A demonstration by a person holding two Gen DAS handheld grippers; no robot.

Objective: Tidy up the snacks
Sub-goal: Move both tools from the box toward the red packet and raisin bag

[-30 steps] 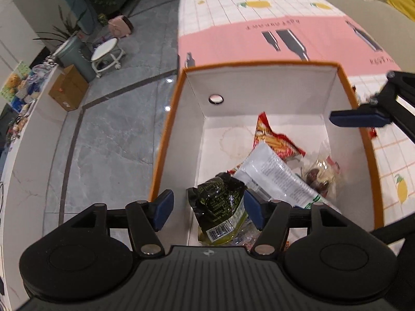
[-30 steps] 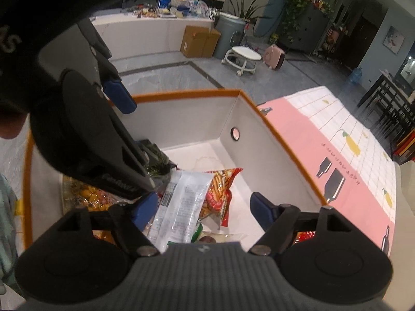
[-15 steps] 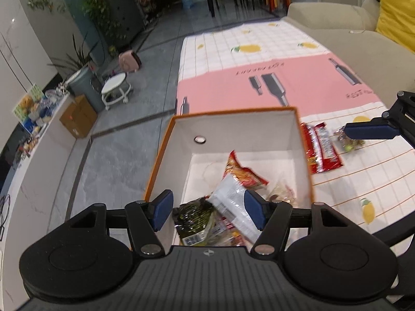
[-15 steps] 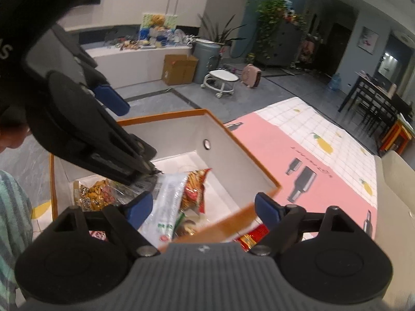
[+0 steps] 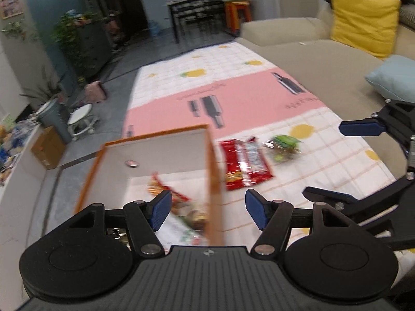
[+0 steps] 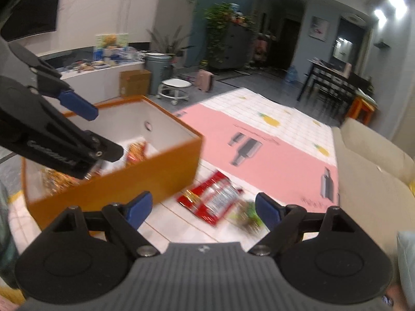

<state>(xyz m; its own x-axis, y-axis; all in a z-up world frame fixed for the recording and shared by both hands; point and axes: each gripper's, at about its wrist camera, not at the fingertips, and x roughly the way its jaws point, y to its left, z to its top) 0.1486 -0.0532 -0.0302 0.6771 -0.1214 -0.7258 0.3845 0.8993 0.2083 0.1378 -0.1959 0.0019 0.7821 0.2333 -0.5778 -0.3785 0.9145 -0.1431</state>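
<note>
Snacks lay in two lots: several packets already inside the orange box (image 6: 114,181), and two on the patterned cloth (image 5: 233,98) just right of it, a red packet (image 5: 243,163) and, beside that on the right, a small greenish one (image 5: 284,146). I had my left gripper (image 5: 208,208) spread wide with nothing in it, poised over the box's right wall. My right gripper (image 6: 202,207) had just been opening and was wide too, empty, with the red packet showing between its fingers but untouched.

My worry was the glossy film (slippery, and lying flat): a shallow pinch could skid off it, or drag the cloth up with it. My left gripper could also knock the box wall.

Both views were smeared by motion, so I could not read the labels. The box's contents were half hidden behind its wall and my left gripper.
</note>
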